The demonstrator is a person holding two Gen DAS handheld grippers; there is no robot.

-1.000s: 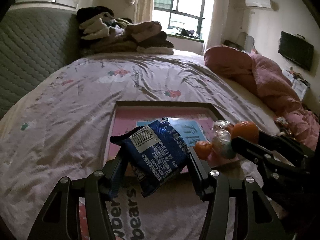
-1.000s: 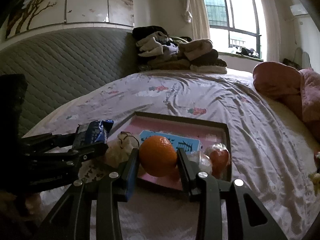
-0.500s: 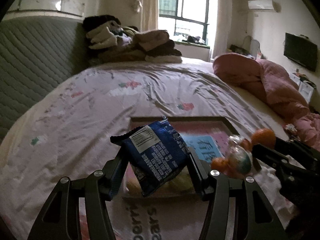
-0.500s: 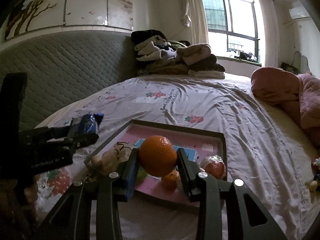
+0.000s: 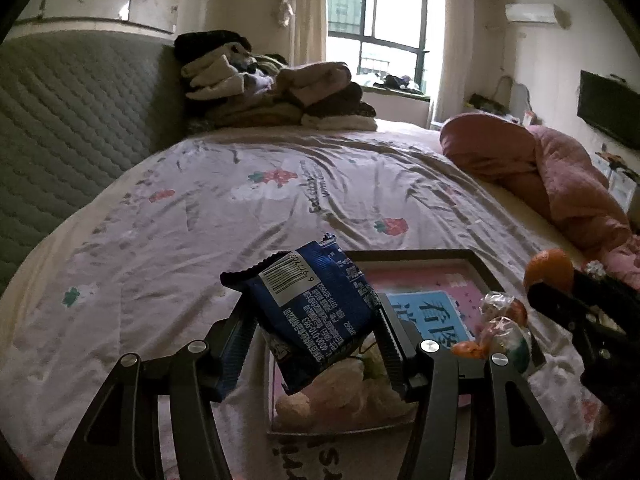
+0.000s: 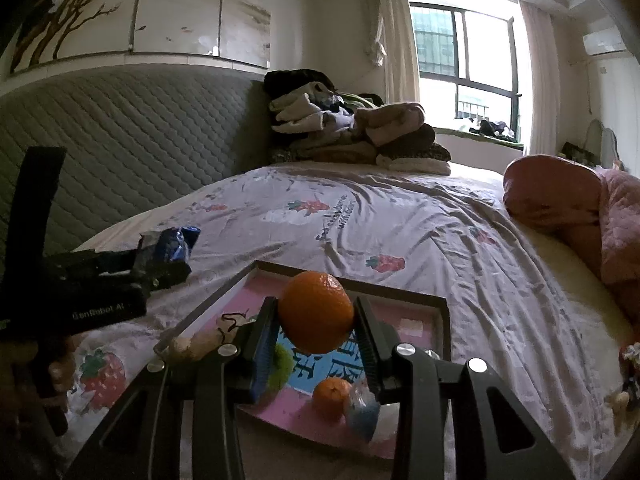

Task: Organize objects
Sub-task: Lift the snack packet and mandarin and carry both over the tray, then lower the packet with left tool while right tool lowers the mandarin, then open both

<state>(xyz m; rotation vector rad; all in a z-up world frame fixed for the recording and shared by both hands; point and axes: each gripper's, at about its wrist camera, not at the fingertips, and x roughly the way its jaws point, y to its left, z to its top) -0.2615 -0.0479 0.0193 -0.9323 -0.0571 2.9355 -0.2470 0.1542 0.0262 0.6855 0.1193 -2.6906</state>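
While the left gripper (image 5: 316, 320) hung above the near end of the tray (image 5: 476, 266), it held a blue snack bag (image 5: 316, 312) tight between its two fingers, and the bag stuck up and leaned to one side with its barcode facing the camera. The right gripper (image 6: 316, 320) was up in the air over the same tray (image 6: 442, 320) and squeezed a big orange (image 6: 316, 312) between its fingers. Both grippers pointed forward over the bed (image 5: 240, 208), side by side, with the right one a little to the right of the left one. One tray lay flat on the bed sheet. Inside it were one small orange (image 6: 331, 397), a clear wrapped thing with blue in it (image 6: 362, 416) just beside that orange, a pale lumpy thing (image 6: 196, 344) at the left edge, a bit of green fuzzy stuff (image 6: 282, 364), and a blue card with writing (image 5: 432, 316) on the pink bottom. So two oranges could be counted, one big and one small, and one snack bag. A pile of folded clothes (image 5: 276, 92) sat at the far end of the bed, and a pink blanket (image 5: 560, 184) lay on the right.
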